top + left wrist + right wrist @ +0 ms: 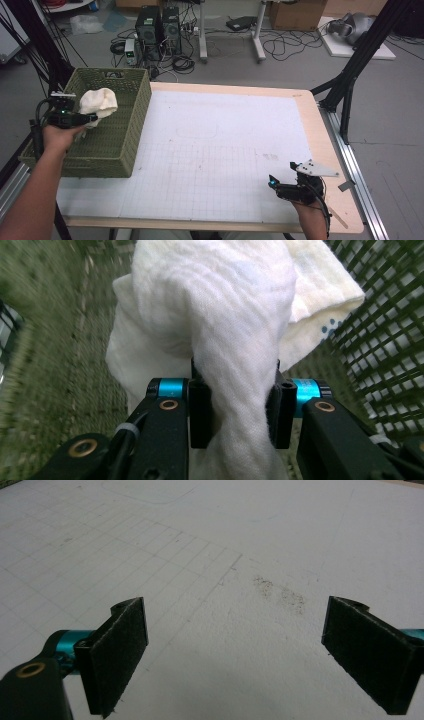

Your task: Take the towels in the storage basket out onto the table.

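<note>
High view: left tool point(92, 118) clenched on white cloth point(98, 102) above green basket point(131, 131); right tool point(235, 650) released.

1. A lab or robotics test room rather than a home; the bare grey floor point(395, 145) carries loose equipment, not furniture.
2. Two black computer towers point(159, 30) stand on the floor behind the table; tangled cables point(280, 47) spread around them and across to the right.
3. Black metal frame struts point(357, 60) rise at both sides of the table, like a camera or sensor rig; an aluminium rail point(356, 175) runs along the table's right edge.
4. The wooden table point(312, 125) is covered by a white gridded mat point(215, 150), a measured work surface.
5. Cardboard boxes point(297, 14) sit at the back; white desk legs point(257, 35) stand near them.
</note>
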Motion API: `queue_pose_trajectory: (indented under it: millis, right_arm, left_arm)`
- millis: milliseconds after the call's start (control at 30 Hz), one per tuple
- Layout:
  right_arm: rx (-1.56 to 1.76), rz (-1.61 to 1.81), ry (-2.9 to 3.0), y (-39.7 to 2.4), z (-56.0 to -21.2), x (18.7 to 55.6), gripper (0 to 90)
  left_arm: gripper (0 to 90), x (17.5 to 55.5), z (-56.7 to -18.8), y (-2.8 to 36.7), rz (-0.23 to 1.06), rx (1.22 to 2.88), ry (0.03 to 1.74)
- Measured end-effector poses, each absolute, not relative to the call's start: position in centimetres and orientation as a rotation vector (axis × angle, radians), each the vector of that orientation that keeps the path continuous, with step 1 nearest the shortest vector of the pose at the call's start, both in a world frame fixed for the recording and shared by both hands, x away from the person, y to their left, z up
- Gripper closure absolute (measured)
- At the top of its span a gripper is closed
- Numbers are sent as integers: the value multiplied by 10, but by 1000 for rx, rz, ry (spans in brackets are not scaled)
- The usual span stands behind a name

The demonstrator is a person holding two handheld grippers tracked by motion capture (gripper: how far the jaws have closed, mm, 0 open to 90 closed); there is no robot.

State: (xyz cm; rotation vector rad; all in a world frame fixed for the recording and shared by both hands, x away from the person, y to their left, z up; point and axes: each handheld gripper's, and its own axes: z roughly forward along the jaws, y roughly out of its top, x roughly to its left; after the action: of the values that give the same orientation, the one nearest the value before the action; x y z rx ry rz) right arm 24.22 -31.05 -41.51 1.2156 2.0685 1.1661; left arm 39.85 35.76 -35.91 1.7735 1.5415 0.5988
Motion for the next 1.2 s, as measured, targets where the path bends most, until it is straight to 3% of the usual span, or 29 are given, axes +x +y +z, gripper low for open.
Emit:
queue_pose_trajectory:
  millis: [500, 933, 1200]
  right_arm:
    - [1196, 1173, 2071, -305, -413, 244, 105]
    - [1208, 1180, 2063, -306, -411, 243, 105]
    - [1205, 1181, 2052, -307, -411, 243, 105]
  left_arm:
    - [712, 363, -316, 350, 693, 1584, 1316]
    - [720, 344, -286, 326, 739, 1520, 1125]
    - [721, 330, -274, 298, 705, 1538, 972]
